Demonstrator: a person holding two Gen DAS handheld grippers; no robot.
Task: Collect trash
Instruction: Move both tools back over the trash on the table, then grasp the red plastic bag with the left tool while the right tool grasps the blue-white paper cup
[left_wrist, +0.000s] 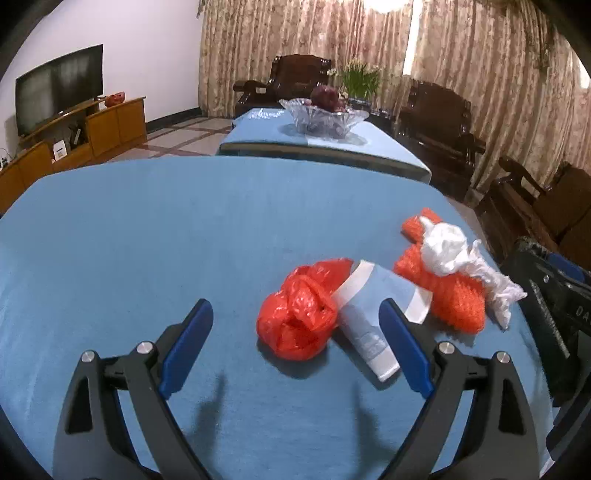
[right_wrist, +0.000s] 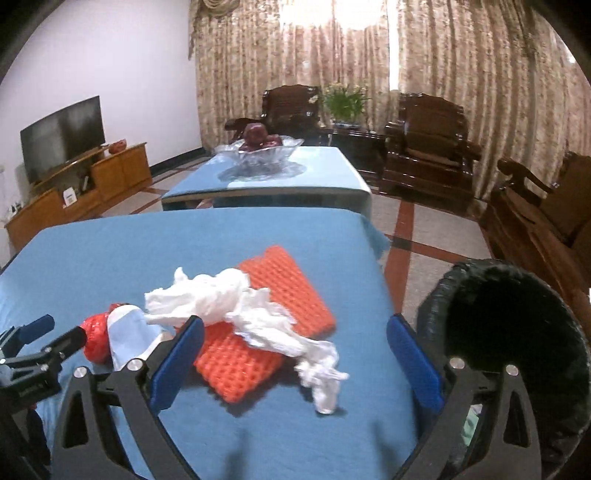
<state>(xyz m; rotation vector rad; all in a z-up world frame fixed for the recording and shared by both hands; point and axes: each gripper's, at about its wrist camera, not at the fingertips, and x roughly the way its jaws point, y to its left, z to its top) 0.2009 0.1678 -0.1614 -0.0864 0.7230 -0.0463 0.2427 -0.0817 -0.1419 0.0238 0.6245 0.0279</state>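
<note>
The right wrist view showed the right claw (right_wrist: 295, 354) spread wide over the tissue (right_wrist: 236, 306) and orange net (right_wrist: 273, 295) on the table (right_wrist: 110, 251), likely ready to grab. The bin (right_wrist: 509, 332) waited beside it. The left claw (left_wrist: 297, 325) was spread near the red bag (left_wrist: 299, 314).

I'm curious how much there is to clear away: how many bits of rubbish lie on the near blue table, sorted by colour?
Red or orange: 2, a crumpled red plastic bag and an orange foam net.
White: 1, a crumpled tissue lying on the net.
Pale blue and white: 1, a paper cup on its side.
Total: 4.
</note>
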